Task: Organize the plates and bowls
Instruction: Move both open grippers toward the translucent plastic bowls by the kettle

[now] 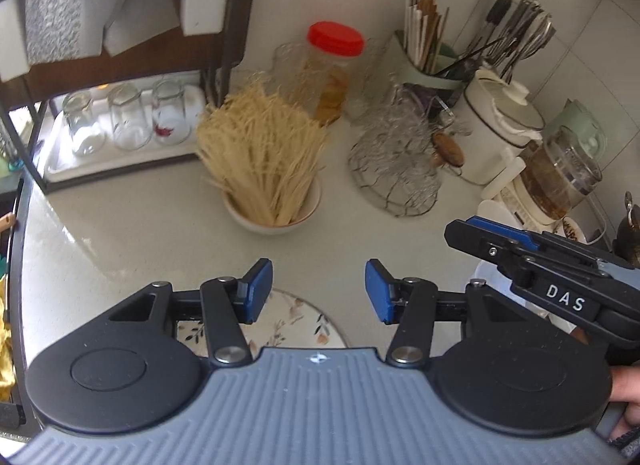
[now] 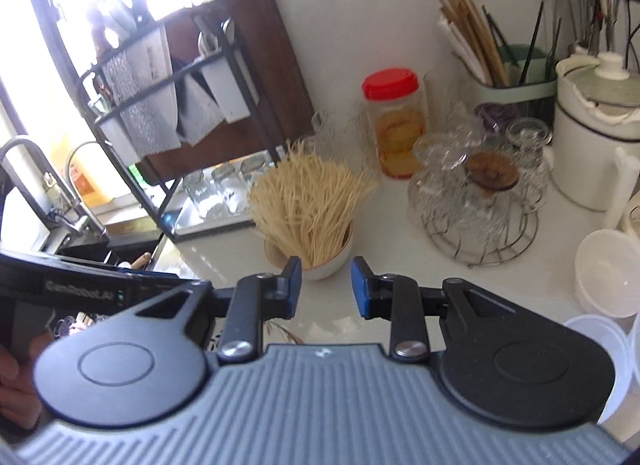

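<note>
A floral plate [image 1: 296, 325] lies on the white counter right under my left gripper [image 1: 319, 292], which is open and empty above it. A sliver of the plate [image 2: 286, 335] shows below my right gripper [image 2: 325, 289], also open and empty. White bowls [image 2: 608, 277] stand at the right edge of the right wrist view, with a translucent white bowl [image 2: 596, 331] in front of them. A white bowl [image 1: 494, 277] peeks from under the right gripper's body [image 1: 560, 277] in the left wrist view.
A bowl of dry noodles [image 1: 268, 169] stands mid-counter. Behind it are a red-lidded jar [image 1: 334, 65], a wire basket of glasses [image 1: 396, 161], a chopstick holder [image 1: 432, 53], a white pot [image 1: 500, 121] and a black rack with jars [image 1: 124, 117]. A sink tap [image 2: 36, 181] stands on the left.
</note>
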Demonstrator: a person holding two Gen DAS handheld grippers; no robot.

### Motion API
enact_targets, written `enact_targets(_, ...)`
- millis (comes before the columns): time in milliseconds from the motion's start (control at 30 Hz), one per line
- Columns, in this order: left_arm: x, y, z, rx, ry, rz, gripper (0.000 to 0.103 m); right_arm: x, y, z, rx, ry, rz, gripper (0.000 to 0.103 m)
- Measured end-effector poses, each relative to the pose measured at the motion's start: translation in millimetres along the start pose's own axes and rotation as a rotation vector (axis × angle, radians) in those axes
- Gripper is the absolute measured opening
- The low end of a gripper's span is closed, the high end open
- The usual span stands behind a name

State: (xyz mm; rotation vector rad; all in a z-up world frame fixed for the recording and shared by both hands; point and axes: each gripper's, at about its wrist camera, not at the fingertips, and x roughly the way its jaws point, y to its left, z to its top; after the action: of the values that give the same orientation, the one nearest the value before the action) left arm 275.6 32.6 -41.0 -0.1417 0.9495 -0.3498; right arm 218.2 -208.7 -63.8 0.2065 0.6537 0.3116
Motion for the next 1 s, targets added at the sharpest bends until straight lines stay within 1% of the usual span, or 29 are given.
enact_targets(167,-7.1,-18.4,3.7,0.021,-0.035,-0.002,0.057,-22.1,-8.8,7.8,0.008,-0.044,-0.009,0.031)
enact_targets(433,-7.3,-51.5,5.2,0.061,-0.053,-0.011,0.057,-51.0,-26.7,10.1,0.017,-0.095,-0.031,0.031)
enact_targets(633,3.0,-75.8,5.9,0.062,-0.046,-0.013,0.057,-62.4,-45.8,6.7,0.021,-0.101,-0.041,0.031)
enact_targets(767,10.4,-90.2,4.4,0.065,-0.036,-0.014,0.057,-66.2,-57.6,2.9,0.027,-0.091,-0.047,0.031)
enact_targets(1000,22.7,-103.3,-3.6,0.076,-0.01,-0.029,0.057,-69.5,-72.5,-9.6,0.043,-0.068,-0.064,0.031)
